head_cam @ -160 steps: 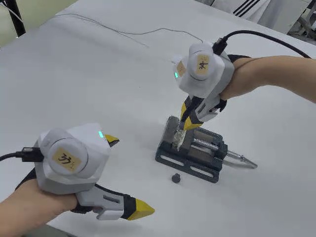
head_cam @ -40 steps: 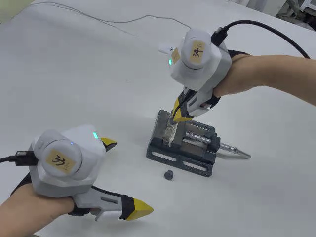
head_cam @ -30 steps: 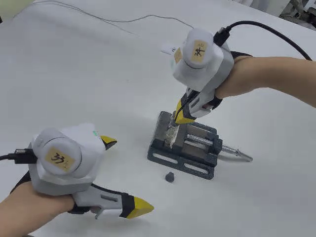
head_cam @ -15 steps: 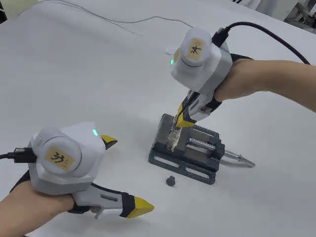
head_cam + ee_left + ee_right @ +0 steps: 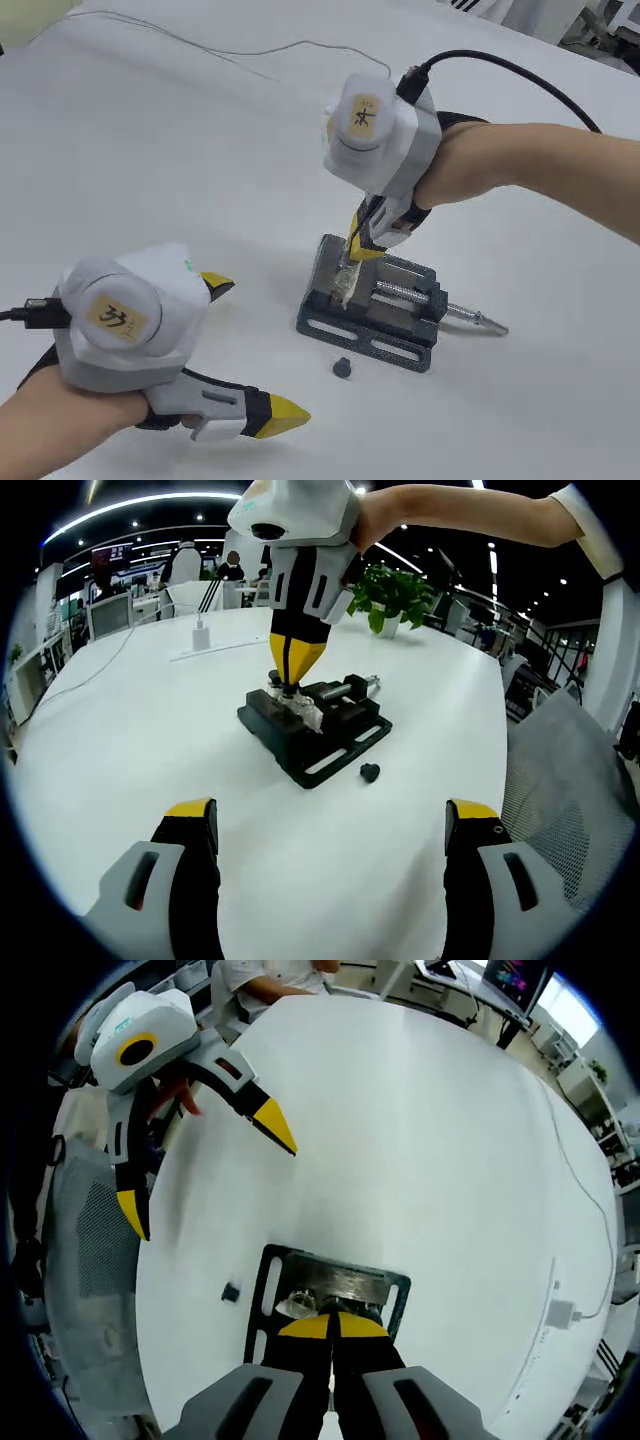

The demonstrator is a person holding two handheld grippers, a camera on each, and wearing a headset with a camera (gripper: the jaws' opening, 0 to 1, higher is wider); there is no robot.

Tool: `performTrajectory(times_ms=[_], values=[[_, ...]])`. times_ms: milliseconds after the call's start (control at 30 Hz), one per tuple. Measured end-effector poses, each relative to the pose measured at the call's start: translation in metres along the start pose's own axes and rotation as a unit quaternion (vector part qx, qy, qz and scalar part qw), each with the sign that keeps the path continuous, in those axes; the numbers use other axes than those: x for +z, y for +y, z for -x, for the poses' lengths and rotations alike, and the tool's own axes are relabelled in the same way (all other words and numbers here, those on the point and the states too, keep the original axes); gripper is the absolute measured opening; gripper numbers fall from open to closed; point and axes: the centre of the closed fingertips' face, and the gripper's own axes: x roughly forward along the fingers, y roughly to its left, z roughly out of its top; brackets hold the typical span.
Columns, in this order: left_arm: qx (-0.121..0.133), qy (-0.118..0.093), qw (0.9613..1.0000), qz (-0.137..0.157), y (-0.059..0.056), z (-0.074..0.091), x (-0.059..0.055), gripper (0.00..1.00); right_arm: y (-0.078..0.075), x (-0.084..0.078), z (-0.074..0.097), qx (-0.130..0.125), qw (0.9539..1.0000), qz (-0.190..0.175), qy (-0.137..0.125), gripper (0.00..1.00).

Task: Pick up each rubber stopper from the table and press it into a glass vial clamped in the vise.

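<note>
The move ahead turns on the loose rubber stopper [image 5: 342, 368], so read it from your left gripper [image 5: 250, 350]. That gripper sits low over the table [image 5: 150, 150] with its jaws spread wide and nothing between them. In the left gripper view the stopper lies almost dead ahead, at about 1 o'clock from the gap between the jaws, with bare table in between. In the head view it is at 3 o'clock from that gripper's mouth and at 7 o'clock from the vise [image 5: 370, 310], near the front flange but not touching it. Your right gripper [image 5: 357, 250] points steeply down on the near-left end of the vise, jaws closed tip to tip, right over a glass vial [image 5: 295, 1306] clamped there. Whether a stopper sits under those tips is hidden. From the right gripper's view the loose stopper is off at 9 o'clock, beyond the edge of the vise. I judge the left gripper better placed to reach it, being free and already facing it. The stopper is too small to tell which end is up.
</note>
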Motion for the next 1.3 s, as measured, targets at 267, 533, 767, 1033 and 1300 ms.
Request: performTrajectory(times_ms=[267, 533, 767, 1033, 1300], values=[[0.003, -0.011, 0.9999, -0.004, 0.0, 0.004, 0.012, 0.93, 0.002, 0.0, 0.002, -0.051, 0.9971, -0.011, -0.055, 0.0], [0.0, -0.012, 0.9998, -0.014, -0.006, 0.009, 0.019, 0.93, 0.004, 0.002, 0.005, -0.071, 0.9932, -0.035, -0.085, 0.0], [0.0, -0.01, 0.9997, -0.021, -0.008, 0.01, 0.021, 0.93, 0.005, 0.001, 0.005, -0.109, 0.9876, -0.027, -0.109, 0.0], [-0.002, -0.009, 0.9997, -0.025, -0.012, 0.01, 0.022, 0.93, 0.003, 0.001, 0.005, -0.125, 0.9829, -0.038, -0.13, 0.0], [0.003, -0.013, 0.9996, -0.025, -0.01, 0.012, 0.024, 0.93, -0.006, -0.001, 0.009, -0.132, 0.9795, -0.064, -0.138, 0.06]])
